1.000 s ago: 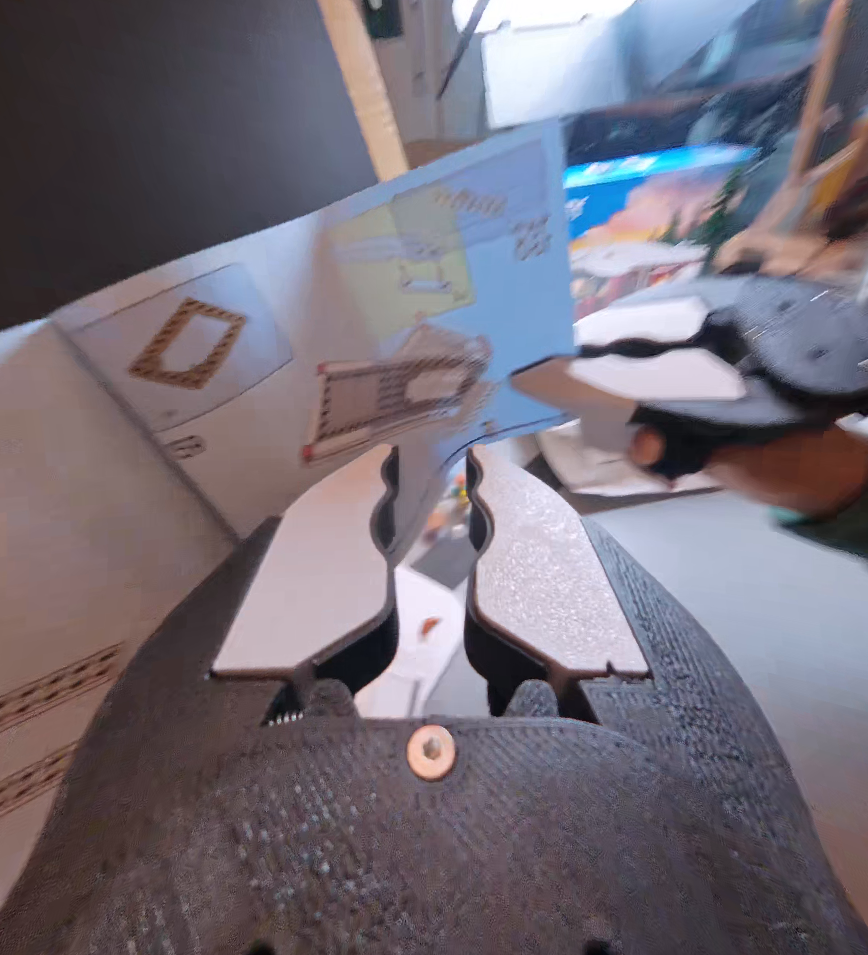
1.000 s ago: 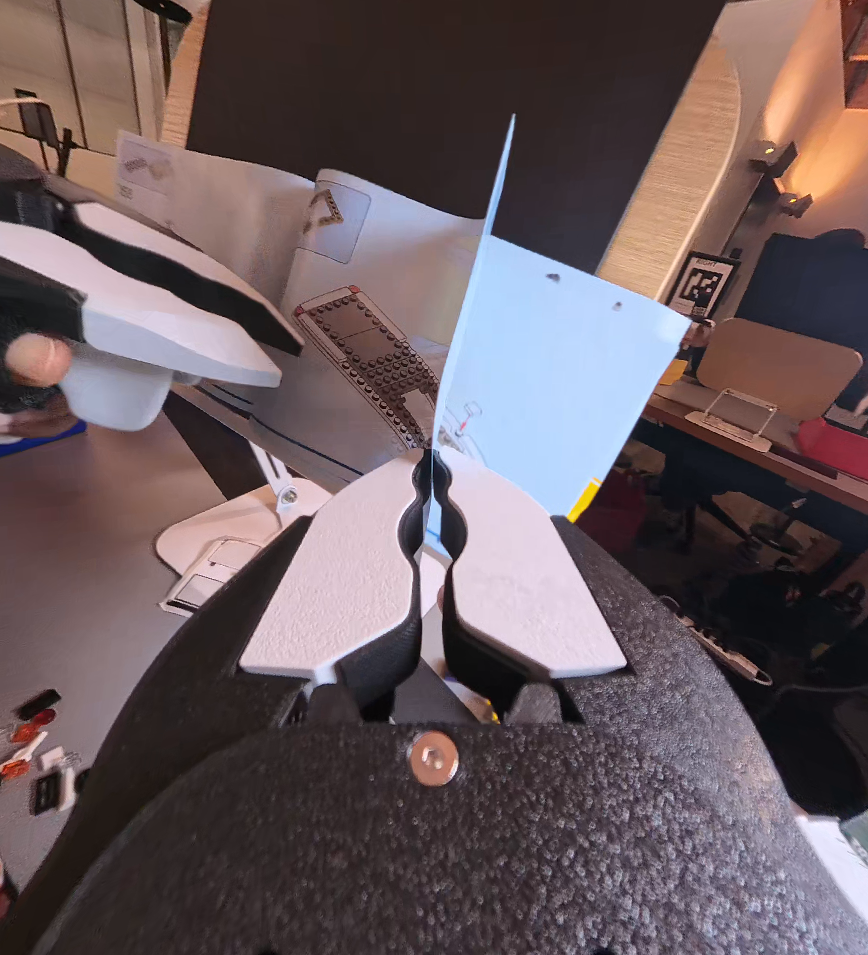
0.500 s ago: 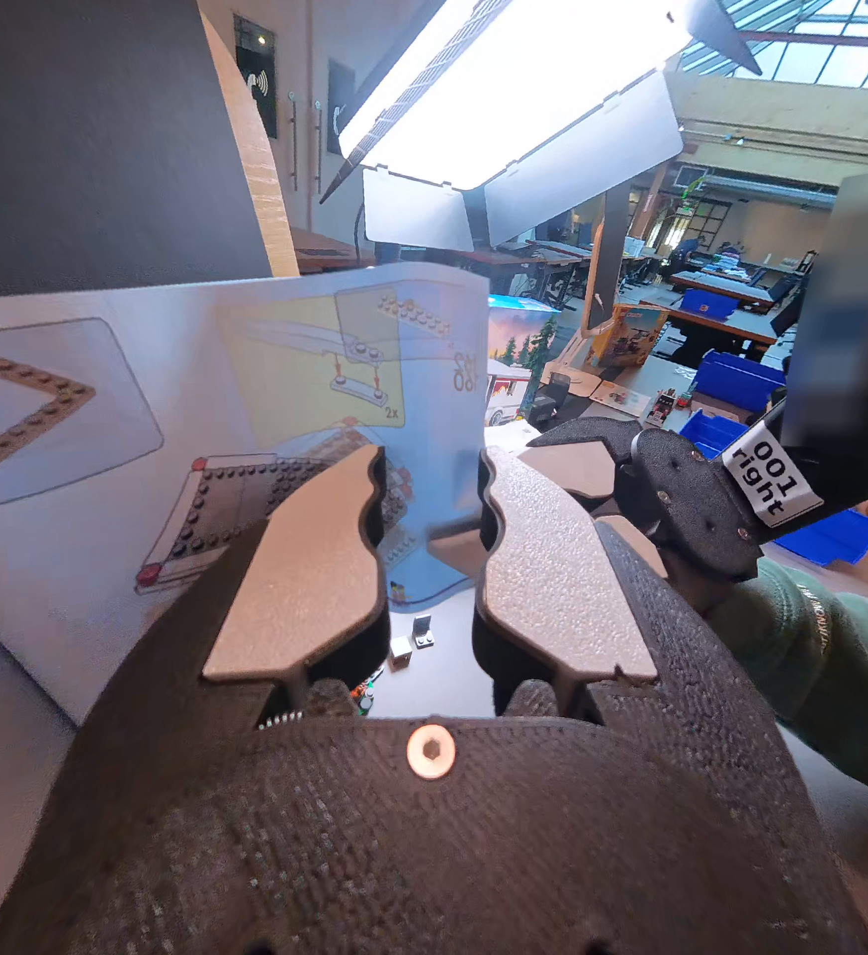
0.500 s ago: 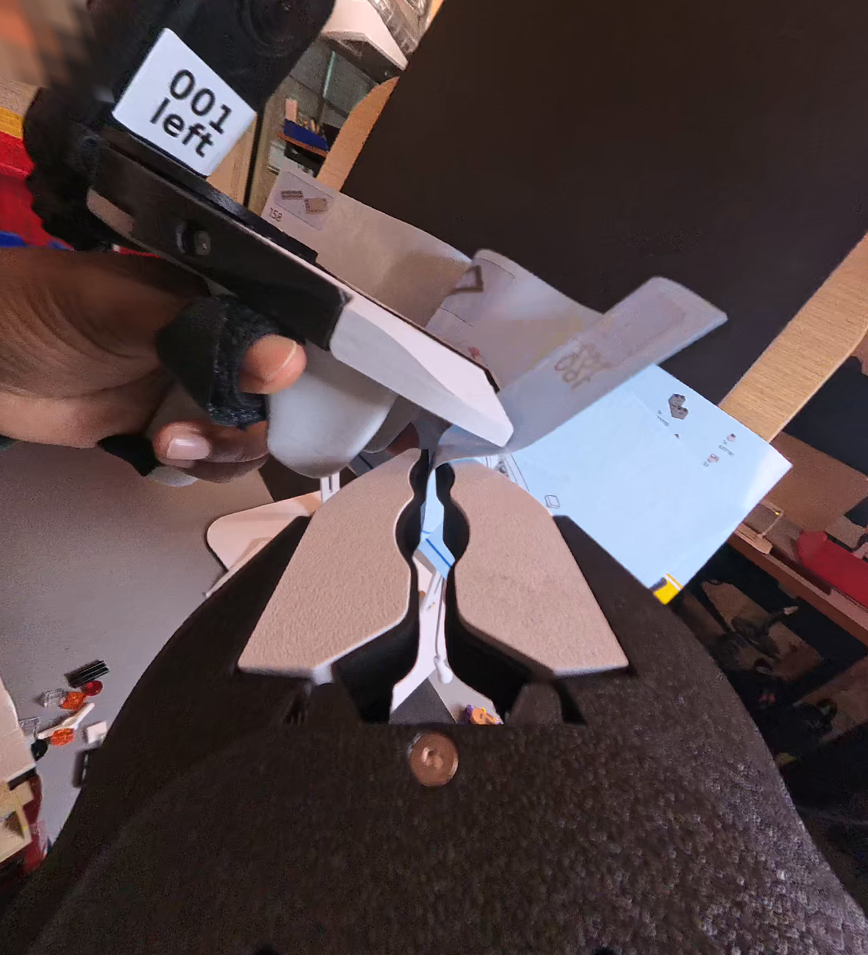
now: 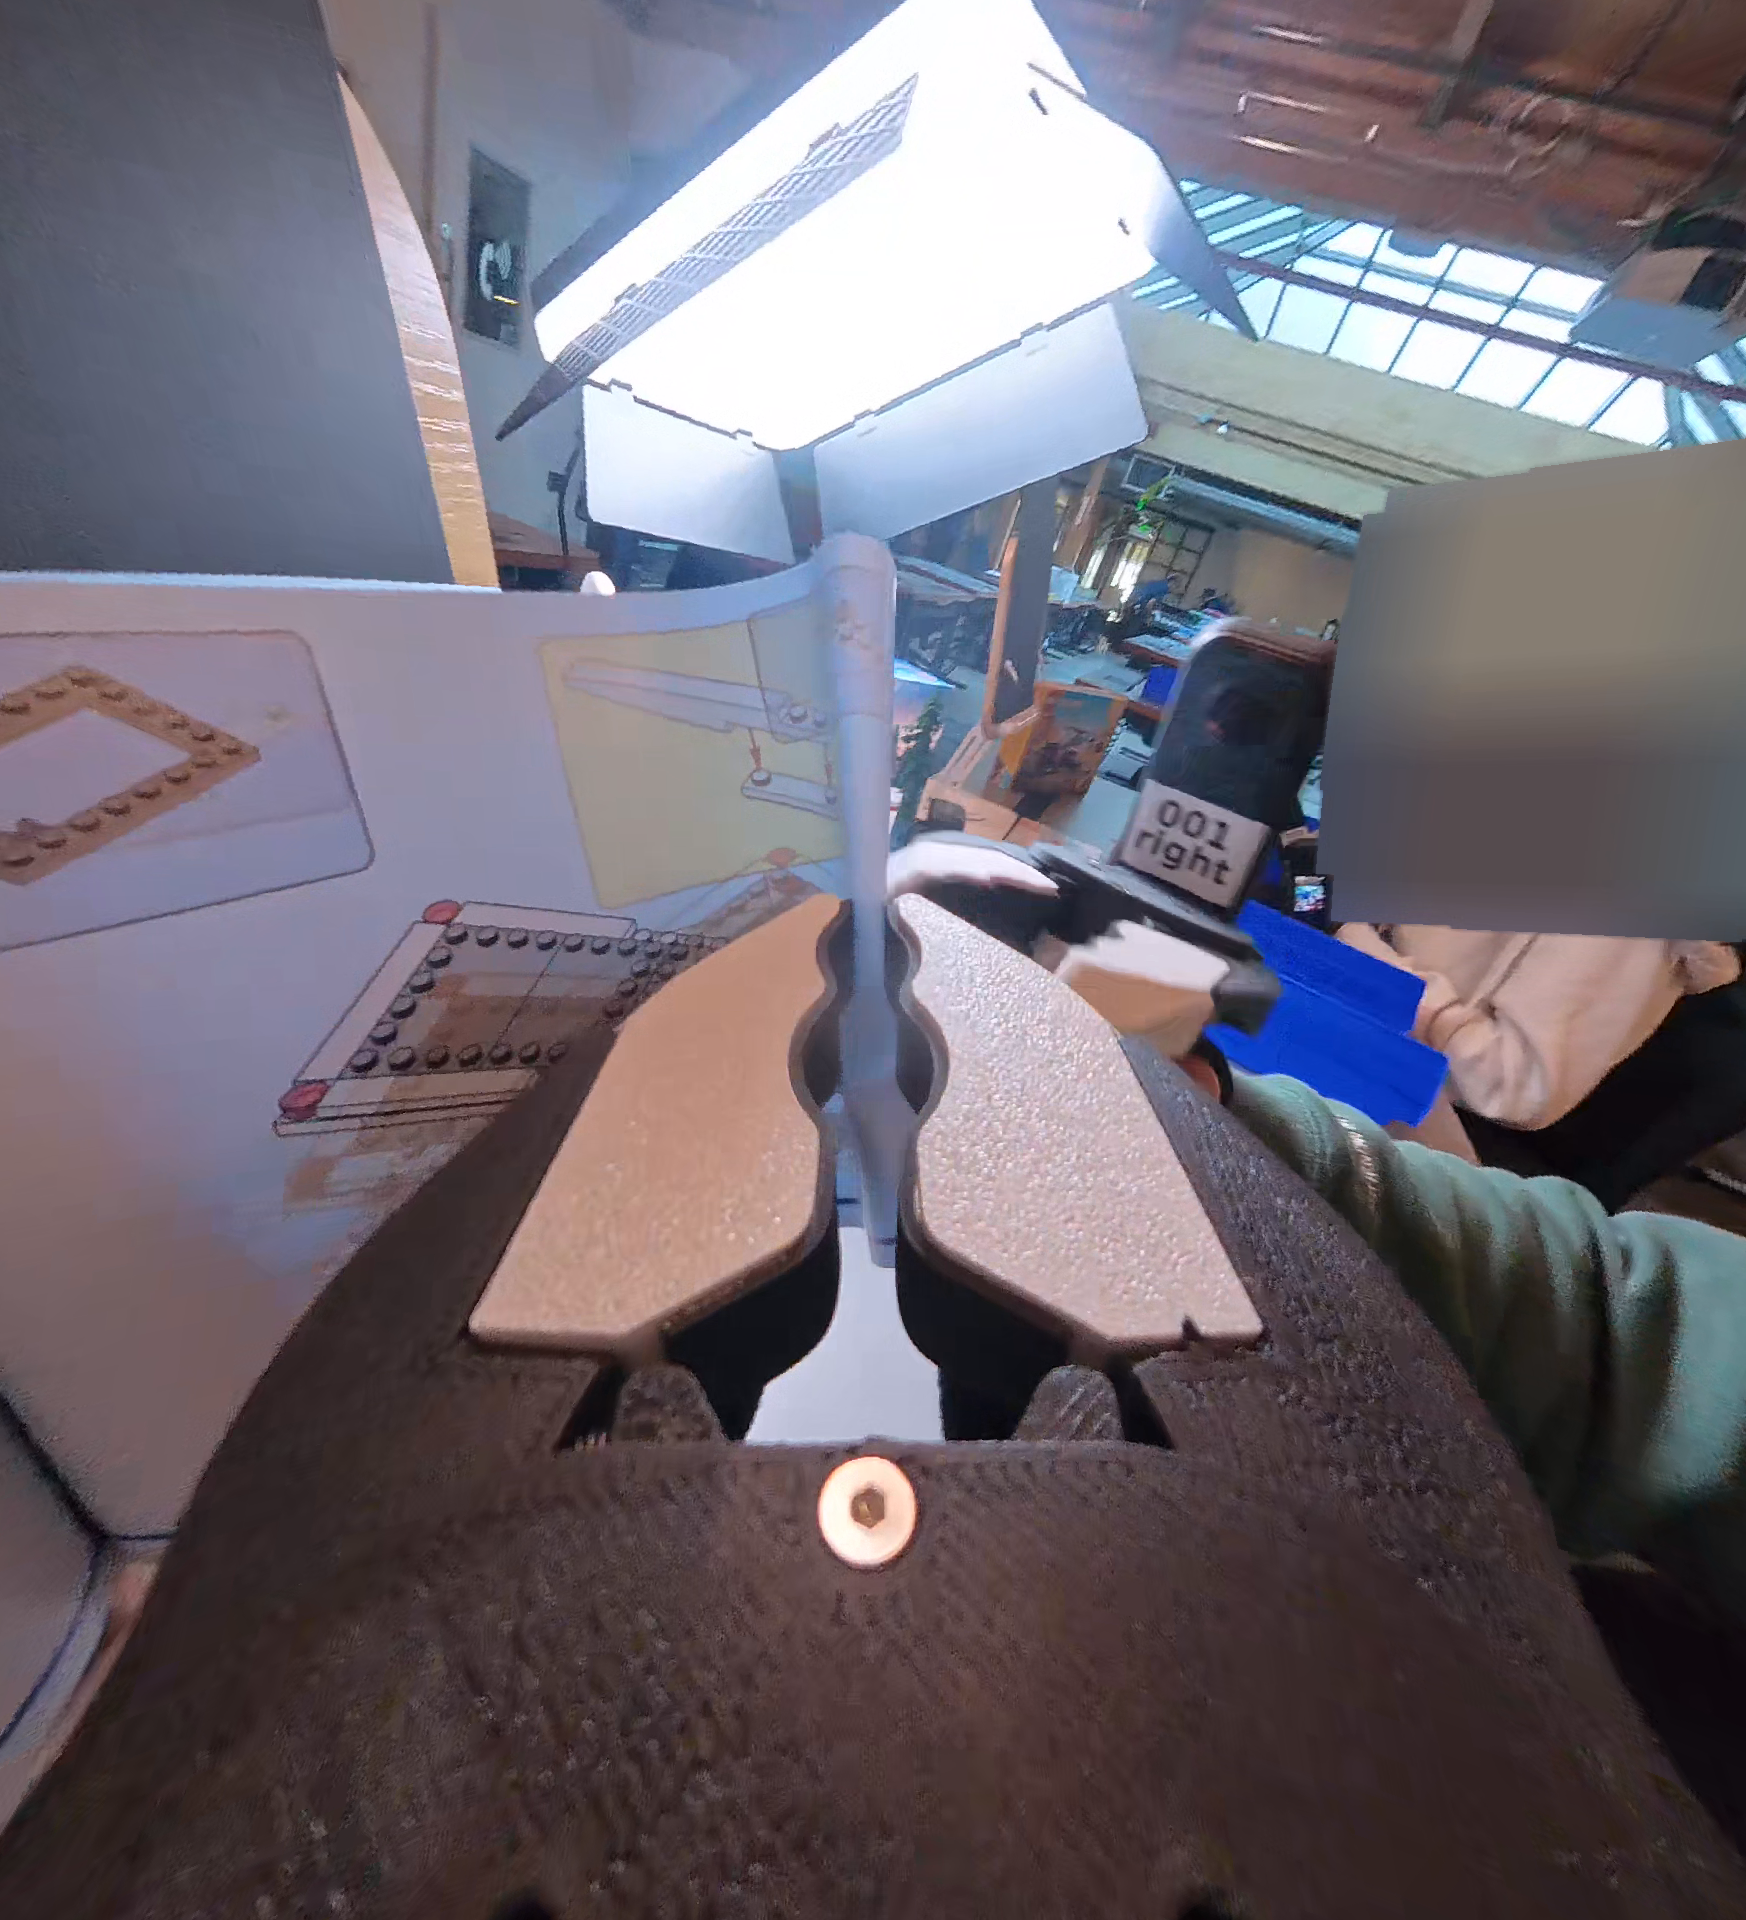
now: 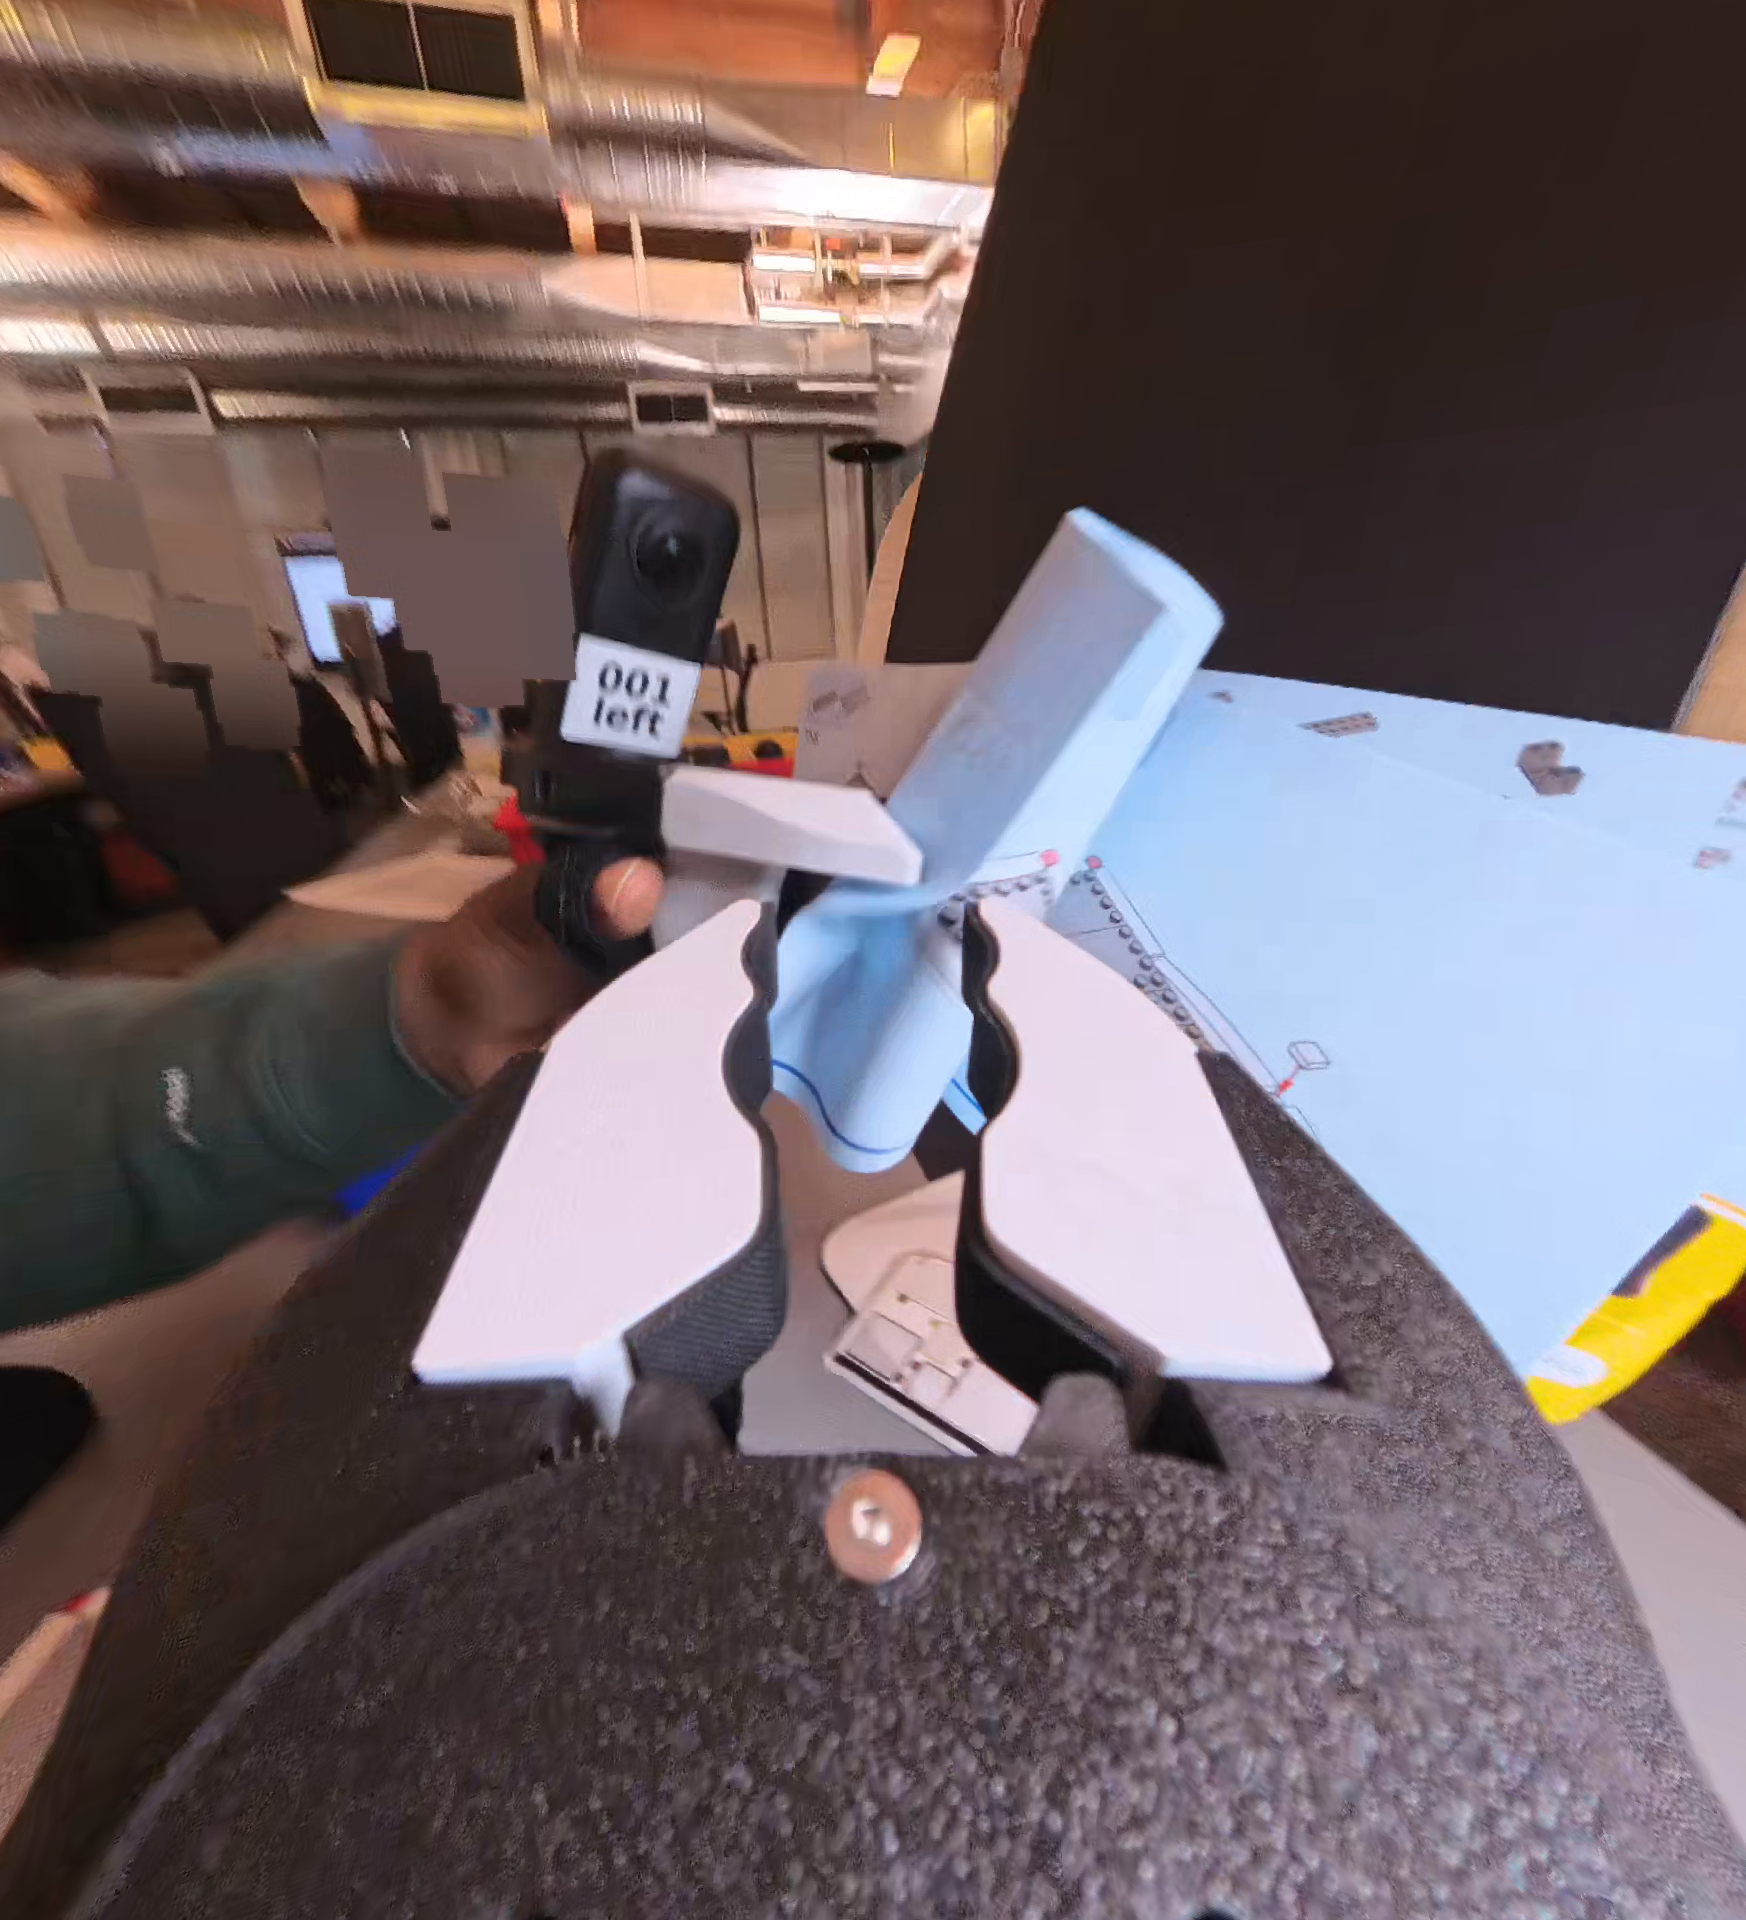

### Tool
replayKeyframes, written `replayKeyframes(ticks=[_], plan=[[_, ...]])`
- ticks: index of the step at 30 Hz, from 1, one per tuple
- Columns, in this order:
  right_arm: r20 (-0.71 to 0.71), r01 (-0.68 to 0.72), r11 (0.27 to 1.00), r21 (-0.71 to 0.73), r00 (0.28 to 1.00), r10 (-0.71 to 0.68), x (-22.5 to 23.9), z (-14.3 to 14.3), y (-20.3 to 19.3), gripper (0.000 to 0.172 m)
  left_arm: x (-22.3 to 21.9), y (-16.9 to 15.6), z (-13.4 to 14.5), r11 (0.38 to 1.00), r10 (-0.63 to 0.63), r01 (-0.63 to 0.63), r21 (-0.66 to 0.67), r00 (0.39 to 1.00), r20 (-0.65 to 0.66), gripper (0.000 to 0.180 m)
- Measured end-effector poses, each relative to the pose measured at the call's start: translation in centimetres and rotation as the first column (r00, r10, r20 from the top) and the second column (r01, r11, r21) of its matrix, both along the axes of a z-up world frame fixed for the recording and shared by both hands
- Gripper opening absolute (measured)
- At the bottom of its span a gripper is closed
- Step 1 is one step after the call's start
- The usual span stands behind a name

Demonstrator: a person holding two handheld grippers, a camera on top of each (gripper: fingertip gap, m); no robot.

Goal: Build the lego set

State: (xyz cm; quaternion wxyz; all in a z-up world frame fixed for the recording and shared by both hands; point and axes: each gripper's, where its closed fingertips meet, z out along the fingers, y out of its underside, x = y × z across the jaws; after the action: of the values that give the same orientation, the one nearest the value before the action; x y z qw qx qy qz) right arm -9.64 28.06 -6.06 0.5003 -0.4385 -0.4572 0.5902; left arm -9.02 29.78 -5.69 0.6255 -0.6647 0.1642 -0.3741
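An open instruction booklet (image 5: 329, 831) with brick diagrams stands in front of me. My left gripper (image 5: 864, 914) is shut on the edge of one light blue page (image 5: 864, 727), which stands upright between its pads. In the right wrist view the left gripper (image 6: 848, 852) pinches that curled page (image 6: 1045, 707) from the left. My right gripper (image 6: 864, 925) is open; the lower corner of the page hangs between its pads without being pressed. The right gripper also shows in the left wrist view (image 5: 1056, 914), just behind the page. The rest of the booklet (image 6: 1420, 935) spreads to the right.
A dark board (image 5: 121, 260) stands behind the booklet and a bright light panel (image 5: 848, 260) hangs above. A white stand base (image 6: 910, 1320) lies on the grey table below the right gripper. Blue bins (image 5: 1336, 997) and a person in a pale top (image 5: 1555, 1018) are at the right. My left and right fingertips are right by each other.
My right gripper, shut on the page before, has opened and let it go. My left gripper, open around the page half a second ago, has closed on it. Both views have tilted upward.
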Motion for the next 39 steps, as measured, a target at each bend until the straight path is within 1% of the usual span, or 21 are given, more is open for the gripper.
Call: replayKeyframes(ticks=[1, 3, 6, 8, 9, 14, 20, 24, 27, 30, 34, 35, 37, 39], plan=[[-0.023, -0.021, 0.998, -0.058, 1.000, 0.020, 0.2, 0.6, 0.6, 0.033, -0.1, -0.1, 0.0, 1.000, -0.009, 0.009, 0.001, 1.000, 0.009, 0.005], [-0.035, -0.040, 0.994, -0.100, 0.999, 0.036, 0.2, 1.3, 1.2, 0.027, 0.0, -0.5, -0.1, 0.999, -0.034, 0.034, 0.008, 0.999, 0.010, 0.005], [-0.008, -0.039, 0.994, -0.104, 0.999, 0.038, -0.6, 1.9, 1.3, 0.019, 0.1, -0.7, -0.2, 0.999, -0.045, 0.045, 0.017, 0.999, -0.007, 0.004], [-0.029, -0.043, 0.994, -0.097, 0.999, 0.040, -0.6, 2.4, 1.3, 0.006, 0.1, -0.8, -0.1, 0.999, -0.046, 0.047, 0.020, 0.999, -0.007, 0.003], [-0.042, -0.066, 0.993, -0.099, 0.997, 0.062, -0.5, 2.6, 1.0, 0.000, -0.1, -0.8, -0.1, 0.999, -0.041, 0.041, 0.019, 0.999, -0.003, 0.003], [-0.051, -0.115, 0.985, -0.126, 0.993, 0.109, -0.3, 2.4, 0.7, 0.000, -0.3, -1.2, 0.1, 0.998, -0.056, 0.055, 0.017, 0.998, 0.024, 0.003], [-0.086, -0.219, 0.963, -0.155, 0.974, 0.208, 0.2, 2.9, 0.0, 0.000, -0.7, -1.8, 1.0, 0.992, -0.124, 0.128, -0.008, 0.973, 0.194, 0.002], [-0.091, -0.245, 0.959, -0.141, 0.968, 0.234, 0.2, 2.8, -0.6, 0.000, -1.2, -2.0, 1.6, 0.985, -0.158, 0.171, -0.012, 0.934, 0.319, 0.002], [-0.115, -0.264, 0.953, -0.150, 0.962, 0.249, 0.4, 2.9, -0.6, 0.000, -1.4, -2.1, 1.8, 0.984, -0.166, 0.180, -0.009, 0.921, 0.352, 0.002], [-0.122, -0.269, 0.951, -0.152, 0.960, 0.252, 0.7, 2.9, -0.3, 0.000, -2.4, -2.1, 2.4, 0.984, -0.159, 0.176, -0.002, 0.890, 0.428, 0.001], [-0.104, -0.231, 0.963, -0.140, 0.970, 0.218, 0.5, 2.7, 0.0, 0.000, -2.4, -2.2, 2.1, 0.983, -0.165, 0.183, -0.005, 0.899, 0.407, 0.000], [-0.104, -0.227, 0.964, -0.139, 0.971, 0.213, 0.3, 2.8, -0.1, 0.009, -2.3, -2.2, 2.1, 0.982, -0.170, 0.190, -0.006, 0.894, 0.415, 0.001], [-0.093, -0.210, 0.969, -0.132, 0.976, 0.199, -0.1, 3.0, -0.1, 0.022, -2.0, -2.2, 1.9, 0.980, -0.177, 0.197, -0.007, 0.895, 0.409, 0.001], [-0.099, -0.197, 0.975, -0.108, 0.977, 0.186, -0.4, 3.3, -0.2, 0.023, -1.6, -2.2, 1.7, 0.980, -0.179, 0.199, -0.012, 0.903, 0.390, 0.000]])
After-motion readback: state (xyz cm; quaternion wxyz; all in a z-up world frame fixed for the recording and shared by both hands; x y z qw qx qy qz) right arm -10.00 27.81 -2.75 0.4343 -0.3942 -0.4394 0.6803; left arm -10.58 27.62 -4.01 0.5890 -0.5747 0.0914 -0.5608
